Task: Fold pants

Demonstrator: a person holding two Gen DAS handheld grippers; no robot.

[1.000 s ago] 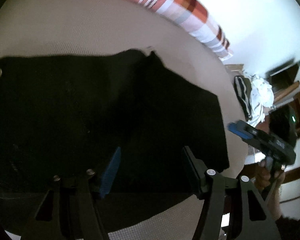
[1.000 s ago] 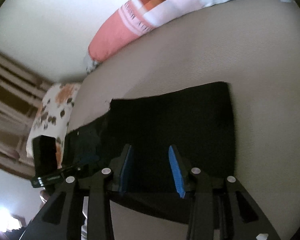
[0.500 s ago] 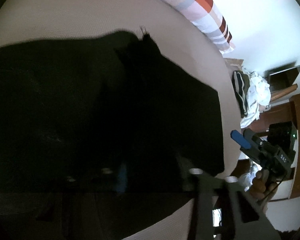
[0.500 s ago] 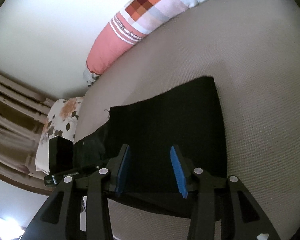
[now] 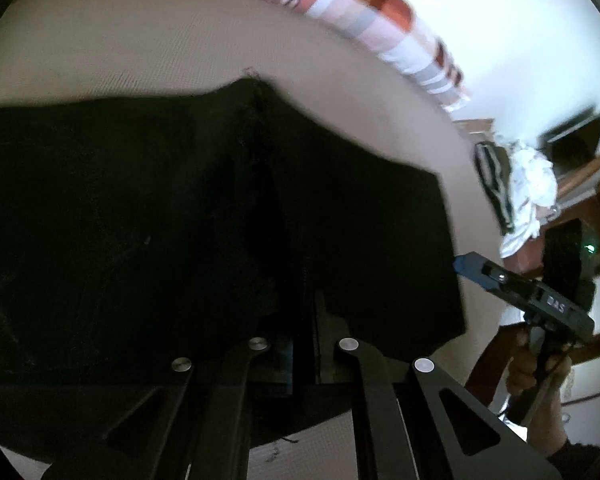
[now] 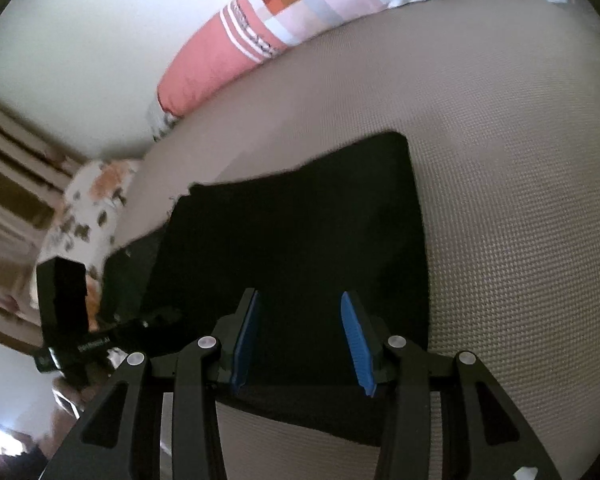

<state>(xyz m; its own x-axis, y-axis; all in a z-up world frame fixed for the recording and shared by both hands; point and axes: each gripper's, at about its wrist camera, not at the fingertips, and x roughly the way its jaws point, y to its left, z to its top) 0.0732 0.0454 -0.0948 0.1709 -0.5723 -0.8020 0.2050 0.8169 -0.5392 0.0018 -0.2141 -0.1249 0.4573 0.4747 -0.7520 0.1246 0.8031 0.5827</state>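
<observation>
Black pants (image 5: pixel 148 216) lie flat on the bed (image 6: pixel 520 200), striped pillow (image 6: pixel 300 28) along the far edge. L wrist view: my left claw (image 5: pixel 302 344) has its fingers drawn together, clamped on the pants' near edge; my right claw (image 5: pixel 466 266) shows from the side by the pants' right edge, w/ a clothes pile (image 5: pixel 516 196) beyond. R wrist view: right claw (image 6: pixel 298 344) fingers apart over the pants (image 6: pixel 300 240), nothing between them; floral pillow (image 6: pixel 88 216) seen only here.

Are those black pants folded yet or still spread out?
Mostly spread: the pants lie flat across the bed, both legs side by side. The left gripper pinches their near edge.
</observation>
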